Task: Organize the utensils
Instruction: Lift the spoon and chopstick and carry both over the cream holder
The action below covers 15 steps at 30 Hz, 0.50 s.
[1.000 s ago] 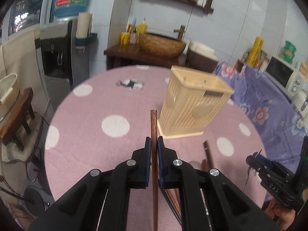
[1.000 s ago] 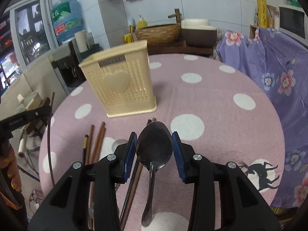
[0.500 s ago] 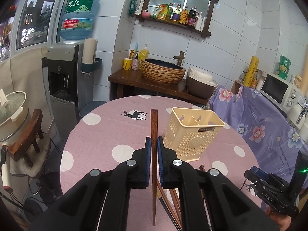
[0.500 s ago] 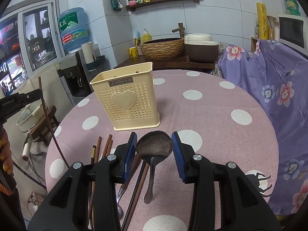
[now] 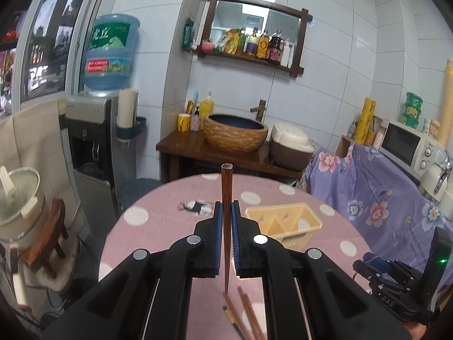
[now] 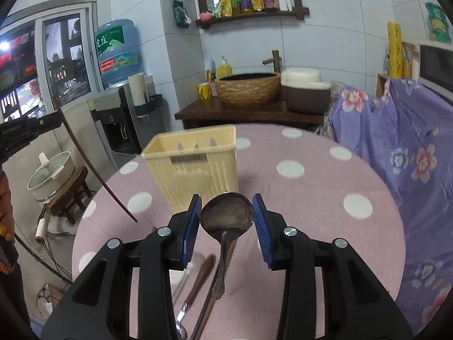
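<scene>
My left gripper (image 5: 225, 211) is shut on a dark wooden chopstick (image 5: 226, 192), held upright above the table; the chopstick also shows at the left of the right wrist view (image 6: 93, 170). My right gripper (image 6: 226, 206) is shut on the bowl of a metal spoon (image 6: 226, 218), whose handle hangs down. A cream plastic utensil basket (image 5: 283, 222) with divided compartments stands on the pink polka-dot table, ahead and to the right of the left gripper, and just beyond the right gripper (image 6: 195, 167). More chopsticks (image 5: 246, 314) lie on the table below.
Loose utensils (image 6: 198, 283) lie on the pink cloth (image 6: 311, 198) under the right gripper. A wooden stand with a woven basin (image 5: 235, 133) and a rice cooker (image 5: 291, 147) is behind the table. A water dispenser (image 5: 93, 141) stands left, a purple-covered counter (image 5: 382, 187) right.
Both grippers have risen well above the table with their utensils still held. The basket now appears lower and farther in both views, its open top visible.
</scene>
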### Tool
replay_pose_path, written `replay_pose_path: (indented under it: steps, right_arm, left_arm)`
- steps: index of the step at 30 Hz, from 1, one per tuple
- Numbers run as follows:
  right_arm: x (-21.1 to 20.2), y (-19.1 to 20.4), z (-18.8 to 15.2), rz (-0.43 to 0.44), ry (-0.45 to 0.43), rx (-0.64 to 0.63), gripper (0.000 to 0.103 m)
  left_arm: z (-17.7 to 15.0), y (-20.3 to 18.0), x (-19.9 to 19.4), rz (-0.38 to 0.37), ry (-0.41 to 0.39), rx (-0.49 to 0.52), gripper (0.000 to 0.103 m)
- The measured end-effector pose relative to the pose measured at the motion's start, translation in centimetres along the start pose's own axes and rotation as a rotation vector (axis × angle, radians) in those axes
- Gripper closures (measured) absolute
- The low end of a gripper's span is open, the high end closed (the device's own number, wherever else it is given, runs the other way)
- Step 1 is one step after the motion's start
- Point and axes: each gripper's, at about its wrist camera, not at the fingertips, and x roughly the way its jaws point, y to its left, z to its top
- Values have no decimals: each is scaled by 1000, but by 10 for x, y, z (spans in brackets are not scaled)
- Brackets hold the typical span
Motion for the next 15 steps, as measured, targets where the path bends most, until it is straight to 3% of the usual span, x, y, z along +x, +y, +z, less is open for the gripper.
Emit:
replay_pose_path:
  steps: [3,9,12,15]
  right_arm:
    - [-1,6,39,11,-48,-4,65]
    - [0,21,118,10,-146,8,65]
    - [14,28,124,5,-127,8,65]
    - [20,29,106,-4,-119,-6,65]
  left_arm:
    - [37,-9,-5,-15,-45,3,101]
    - [93,-36,-14,-27,-142,28,101]
    - [99,-42,-9,-39,-135,29,101]
    - [79,-27,2,14,-125,28,101]
